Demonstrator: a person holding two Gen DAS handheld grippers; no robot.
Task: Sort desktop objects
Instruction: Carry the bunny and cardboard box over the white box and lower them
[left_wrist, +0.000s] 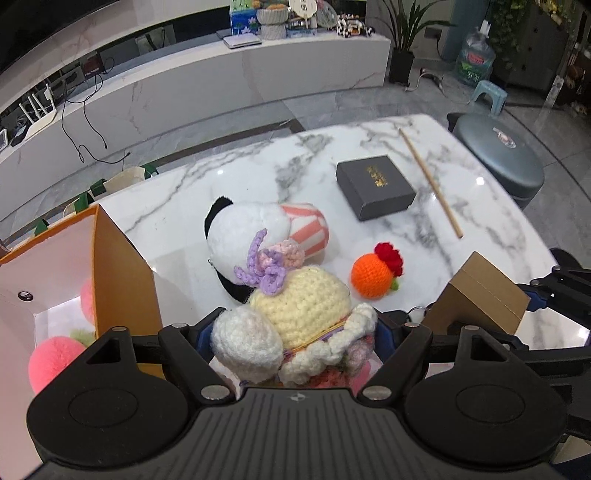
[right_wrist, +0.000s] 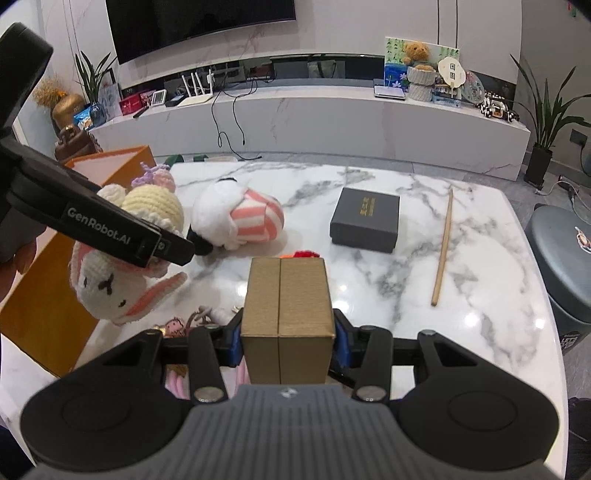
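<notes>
Crocheted yarn bunny doll (left_wrist: 295, 325) clamped between jaws of left gripper (left_wrist: 295, 332), lifted off counter (left_wrist: 177, 221). Orange storage box (left_wrist: 110, 266) open just left of it, pink plush items inside. Right gripper (right_wrist: 288, 332) holding brown cardboard box (right_wrist: 286, 314) above counter. Ahead of grippers: plush panda (left_wrist: 251, 232), orange crochet ball (left_wrist: 373, 275), dark gift box (left_wrist: 373, 186), wooden stick (left_wrist: 430, 182). Advice: carry doll left, clear box wall fully, release low inside; keep right gripper apart.
</notes>
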